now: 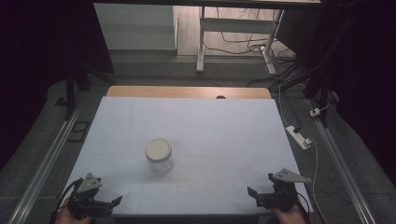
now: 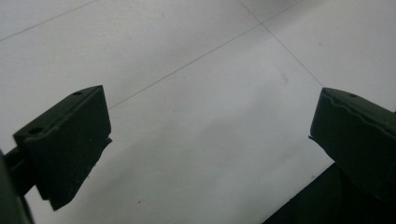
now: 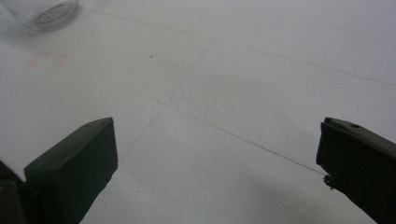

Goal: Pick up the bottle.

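**Both grippers low at near edge, jaws wide, jar untouched mid-table**

High view: L gripper (image 1: 108, 203) sits at 7 o'clock of the table (image 1: 224, 126), by the near-left corner, held in a hand at the bottom edge; jaws point inward toward 3 o'clock, roughly level. R gripper (image 1: 254, 196) at 5 o'clock, near-right corner, jaws point inward toward 9 o'clock, grey plate on top, cable trailing to the right. Glass jar (image 1: 159, 156) w/ cream lid stands upright just left of centre, well apart from both grippers; closer to L. Open white surface all round the jar, and between the two grippers along the near edge. White sheet covers the top; bare wood strip at the far edge, 12 o'clock. Room dark at both sides; grey floor, rails L and R, power strip (image 1: 299, 136) at 3 o'clock, white desk legs (image 1: 201, 42) and cables beyond.

L gripper view: L gripper (image 2: 205, 135) jaws stand far apart, nothing between, only white sheet w/ faint fold lines. Dark table edge at 5 o'clock.

R gripper view: R gripper (image 3: 217, 158) jaws likewise wide apart, nothing between. Jar (image 3: 39, 11) base blurred at 11 o'clock, well off. Faint pinkish stain (image 3: 46, 59) on the sheet near it, at 10 o'clock.
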A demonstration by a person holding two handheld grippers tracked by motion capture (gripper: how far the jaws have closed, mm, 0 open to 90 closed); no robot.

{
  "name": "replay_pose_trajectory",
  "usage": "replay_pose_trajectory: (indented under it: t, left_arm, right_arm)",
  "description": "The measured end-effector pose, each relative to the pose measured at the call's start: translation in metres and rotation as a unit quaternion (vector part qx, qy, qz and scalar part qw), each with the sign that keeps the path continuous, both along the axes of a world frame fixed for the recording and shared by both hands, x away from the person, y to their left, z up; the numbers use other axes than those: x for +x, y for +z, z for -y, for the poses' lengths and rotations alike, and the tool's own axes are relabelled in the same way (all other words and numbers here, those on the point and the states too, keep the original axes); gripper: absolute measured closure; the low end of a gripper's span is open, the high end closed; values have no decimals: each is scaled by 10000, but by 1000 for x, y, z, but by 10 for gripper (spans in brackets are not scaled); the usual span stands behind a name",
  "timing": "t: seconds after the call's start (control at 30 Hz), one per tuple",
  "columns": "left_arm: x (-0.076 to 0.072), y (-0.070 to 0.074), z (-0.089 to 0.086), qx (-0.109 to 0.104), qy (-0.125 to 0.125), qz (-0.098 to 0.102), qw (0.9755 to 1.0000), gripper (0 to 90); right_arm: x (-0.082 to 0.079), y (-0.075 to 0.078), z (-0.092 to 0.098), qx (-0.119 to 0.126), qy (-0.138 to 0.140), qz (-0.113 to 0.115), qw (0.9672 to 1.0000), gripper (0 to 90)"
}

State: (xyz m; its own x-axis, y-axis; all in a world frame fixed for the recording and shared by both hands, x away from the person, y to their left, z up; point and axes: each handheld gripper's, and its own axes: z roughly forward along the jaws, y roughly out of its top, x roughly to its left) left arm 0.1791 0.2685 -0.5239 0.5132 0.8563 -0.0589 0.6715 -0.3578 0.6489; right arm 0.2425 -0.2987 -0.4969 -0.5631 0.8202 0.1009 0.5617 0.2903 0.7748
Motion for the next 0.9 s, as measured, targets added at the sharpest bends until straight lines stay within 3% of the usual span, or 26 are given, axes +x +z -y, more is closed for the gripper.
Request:
replay_pose_trajectory:
  t: [0.5, 0.9]
  left_arm:
    - [3, 0, -9, -495, 38, -178, 9986, 0]
    - [3, 0, -11, -625, -106, -229, 9977, 0]
  right_arm:
    - [1, -1, -4, -134, 222, -65, 9996, 0]
    - [1, -1, -6, -219, 298, -89, 9993, 0]
